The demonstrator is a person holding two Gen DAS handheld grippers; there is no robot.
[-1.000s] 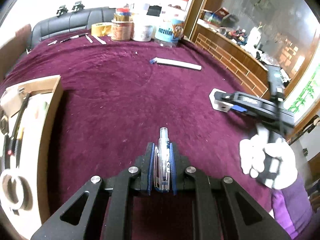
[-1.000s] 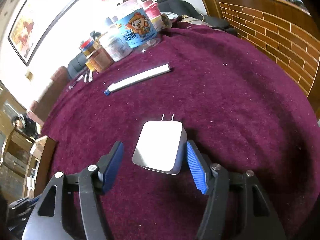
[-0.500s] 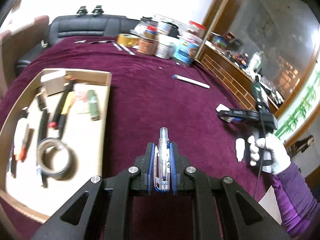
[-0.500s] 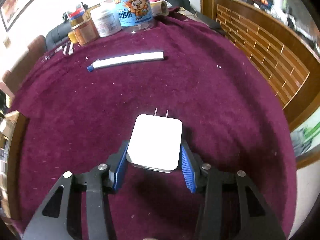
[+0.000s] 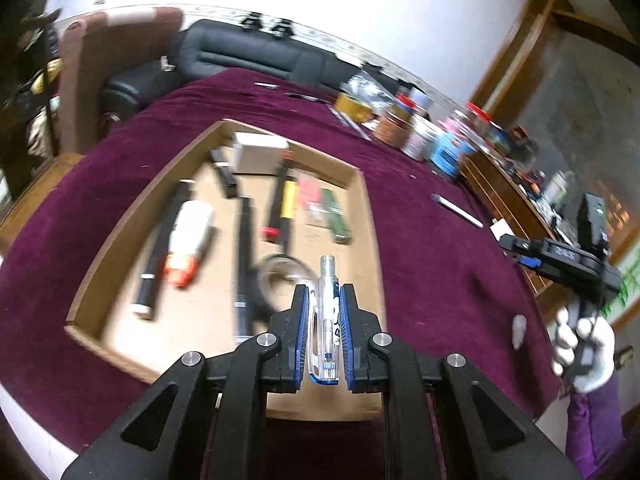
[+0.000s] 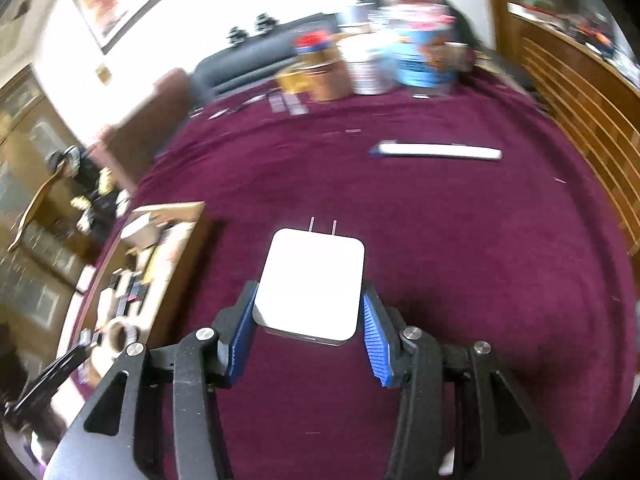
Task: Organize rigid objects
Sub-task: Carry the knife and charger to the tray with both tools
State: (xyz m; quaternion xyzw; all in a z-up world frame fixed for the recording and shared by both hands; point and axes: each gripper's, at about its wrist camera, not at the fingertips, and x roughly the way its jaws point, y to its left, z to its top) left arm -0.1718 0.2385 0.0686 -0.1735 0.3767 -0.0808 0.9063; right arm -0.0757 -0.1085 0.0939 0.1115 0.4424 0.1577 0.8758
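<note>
Maroon tablecloth (image 6: 460,240), bare beside box rim (image 5: 366,216)

We see bright, blown-out walls at twelve o'clock, heavy motion blur, fisheye bending and dark vignetting at every edge.

Clear pen (image 5: 327,320) clamped upright, white charger (image 6: 310,284) gripped

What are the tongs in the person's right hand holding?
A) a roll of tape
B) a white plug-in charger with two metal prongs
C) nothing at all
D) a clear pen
B: in the right wrist view the blue pads of the right tongs press both sides of the white charger, whose two prongs point away; the clear pen sits in the left tongs.
</note>
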